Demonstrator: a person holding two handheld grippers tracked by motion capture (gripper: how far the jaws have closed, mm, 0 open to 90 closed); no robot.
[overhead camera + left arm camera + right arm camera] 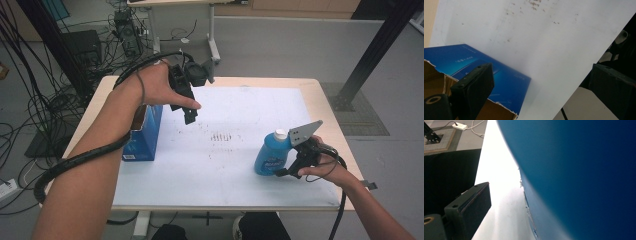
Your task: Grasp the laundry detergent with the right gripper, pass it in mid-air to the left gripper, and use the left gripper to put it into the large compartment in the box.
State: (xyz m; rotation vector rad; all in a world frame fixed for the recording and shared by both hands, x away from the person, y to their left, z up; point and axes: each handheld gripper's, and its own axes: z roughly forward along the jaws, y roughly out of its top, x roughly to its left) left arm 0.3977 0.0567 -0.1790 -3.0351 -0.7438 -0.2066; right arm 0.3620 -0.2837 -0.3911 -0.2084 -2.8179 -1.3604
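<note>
One blue bottle (272, 154) and one blue box (145, 133) are sitting on the table (225, 165), well apart. The box is partly hidden behind the person's left forearm. The bottle is standing upright at the right. The right claw (284, 171) is pressing against its side, one jaw lost behind it, so its grip is unclear. The left claw (189, 116) is hanging wide open above the box, holding nothing.

Both matte black plastic two-jaw grippers, left (189, 116) and right (283, 172), trail ribbed black cables; the right one has a grey three-cornered plate with screw holes. Bare forearms, no sleeves.
</note>
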